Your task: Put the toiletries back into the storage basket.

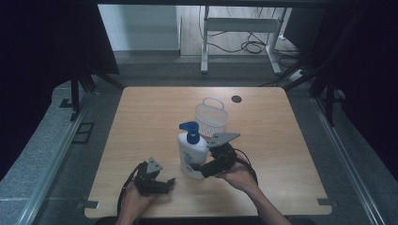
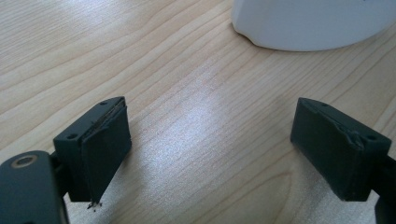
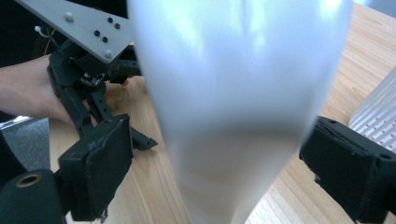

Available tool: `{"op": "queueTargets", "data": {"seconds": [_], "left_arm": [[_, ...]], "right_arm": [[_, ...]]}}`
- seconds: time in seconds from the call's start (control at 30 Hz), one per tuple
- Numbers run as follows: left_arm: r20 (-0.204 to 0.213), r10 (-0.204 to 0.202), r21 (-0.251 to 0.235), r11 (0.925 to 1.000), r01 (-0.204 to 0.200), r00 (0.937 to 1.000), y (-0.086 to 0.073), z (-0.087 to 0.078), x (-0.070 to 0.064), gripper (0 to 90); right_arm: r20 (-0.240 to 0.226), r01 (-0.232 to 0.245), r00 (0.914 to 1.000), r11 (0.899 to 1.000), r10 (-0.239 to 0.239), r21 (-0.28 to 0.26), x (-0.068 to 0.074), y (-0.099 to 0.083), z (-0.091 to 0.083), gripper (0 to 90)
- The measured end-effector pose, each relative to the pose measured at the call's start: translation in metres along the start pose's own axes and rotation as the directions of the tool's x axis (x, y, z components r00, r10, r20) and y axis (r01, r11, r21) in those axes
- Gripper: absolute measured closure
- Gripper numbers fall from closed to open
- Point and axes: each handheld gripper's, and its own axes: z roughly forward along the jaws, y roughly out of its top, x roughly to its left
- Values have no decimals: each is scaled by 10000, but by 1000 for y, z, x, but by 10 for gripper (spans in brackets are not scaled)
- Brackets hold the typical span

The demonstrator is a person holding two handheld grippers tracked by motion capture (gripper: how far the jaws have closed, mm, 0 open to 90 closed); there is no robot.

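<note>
A white lotion bottle (image 1: pixel 189 154) with a blue pump head (image 1: pixel 189 127) stands upright near the table's middle. My right gripper (image 1: pixel 196 167) is open around its lower body from the right. In the right gripper view the bottle (image 3: pixel 238 93) rises between the two wide-apart pads (image 3: pixel 100 170); the left pad stands clear of it and the right pad is close beside it. My left gripper (image 1: pixel 169 183) is open near the front edge, left of the bottle, low over bare wood. In the left gripper view (image 2: pixel 210 114) the bottle's base (image 2: pixel 313 23) lies ahead to the right.
A white mesh basket (image 1: pixel 211 118) with a handle stands just behind the bottle; its wall (image 3: pixel 379 112) appears at the right of the right gripper view. A dark round hole (image 1: pixel 236 99) is near the table's back edge. Bare wooden table (image 1: pixel 281 136) lies on both sides.
</note>
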Motion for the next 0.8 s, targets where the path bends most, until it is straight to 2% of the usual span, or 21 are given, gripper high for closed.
{"op": "queueTargets", "data": {"seconds": [0.33,0.67,0.8], "left_arm": [[-11,4,-15,10000,-4,10000,0,0,0,115],[-1,-4,-21,10000,4,10000,0,0,0,116],[2,0,-22,10000,0,10000,0,0,0,115]], "right_arm": [[85,-86,9999,9998,87,-196,0,8,11,164],[256,142,9996,9993,-133,-339,2,15,15,302],[421,288,9987,9994,-280,-193,3,16,14,365]]}}
